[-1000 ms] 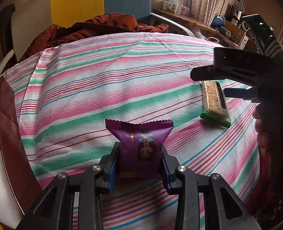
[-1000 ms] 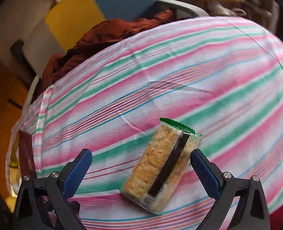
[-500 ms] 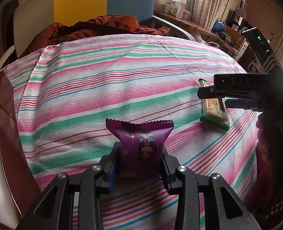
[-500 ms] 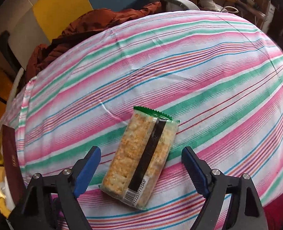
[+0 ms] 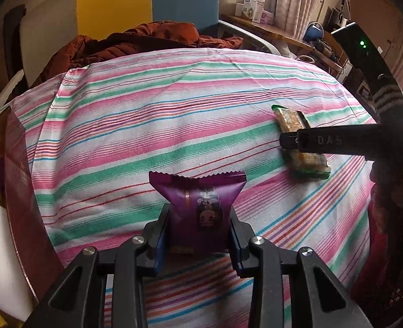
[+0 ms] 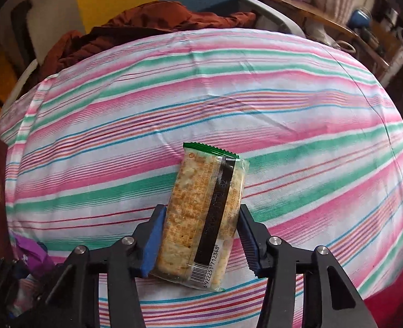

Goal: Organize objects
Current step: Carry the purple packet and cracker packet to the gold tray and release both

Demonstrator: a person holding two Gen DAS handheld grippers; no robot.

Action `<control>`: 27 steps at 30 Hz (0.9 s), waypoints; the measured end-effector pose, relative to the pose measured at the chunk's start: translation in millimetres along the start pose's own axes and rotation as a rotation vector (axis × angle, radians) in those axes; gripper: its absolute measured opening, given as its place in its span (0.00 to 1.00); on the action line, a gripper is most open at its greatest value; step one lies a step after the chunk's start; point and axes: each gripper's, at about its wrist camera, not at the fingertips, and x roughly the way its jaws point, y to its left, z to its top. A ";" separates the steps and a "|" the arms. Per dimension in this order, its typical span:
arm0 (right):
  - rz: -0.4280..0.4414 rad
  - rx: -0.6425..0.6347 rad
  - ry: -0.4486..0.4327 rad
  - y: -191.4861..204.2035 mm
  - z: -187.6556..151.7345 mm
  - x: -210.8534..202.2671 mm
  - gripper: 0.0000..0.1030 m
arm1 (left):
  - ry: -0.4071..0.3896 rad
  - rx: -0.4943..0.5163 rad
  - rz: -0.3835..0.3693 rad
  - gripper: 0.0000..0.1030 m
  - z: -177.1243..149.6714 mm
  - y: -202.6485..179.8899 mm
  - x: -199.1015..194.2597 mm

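Your left gripper (image 5: 198, 235) is clenched on the purple snack packet (image 5: 198, 207), which stands upright over the striped tablecloth (image 5: 152, 125); its print shows a small cartoon face, the lettering unreadable. Your right gripper (image 6: 201, 235) is closing around the cracker pack (image 6: 204, 216), whose barcode reads 6 922251 712348; the left pad touches, the right one looks just clear. In the left view, "DAS" is embossed on that gripper at 3 o'clock. A maroon box (image 5: 18, 191) sits at 9 o'clock and a rust-brown jacket (image 5: 135, 41) at 12.
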 end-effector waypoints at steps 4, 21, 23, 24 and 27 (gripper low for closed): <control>0.044 -0.017 -0.004 2.5 -0.1 -2.1 0.50 | -0.004 -0.019 -0.006 0.35 -3.3 1.5 -10.2; 0.221 -0.121 -0.095 32.0 -10.0 -32.5 0.50 | -0.180 -0.101 -0.008 0.35 -5.3 39.7 -117.7; 0.250 -0.120 -0.101 34.7 -8.5 -35.3 0.50 | -0.208 -0.143 0.006 0.35 -6.9 57.0 -136.2; 0.271 -0.117 -0.101 36.3 -9.0 -37.7 0.50 | -0.225 -0.167 0.018 0.35 -8.4 68.3 -145.6; 0.305 -0.134 -0.105 45.4 -10.8 -44.4 0.50 | -0.263 -0.238 0.060 0.35 -13.8 100.6 -168.8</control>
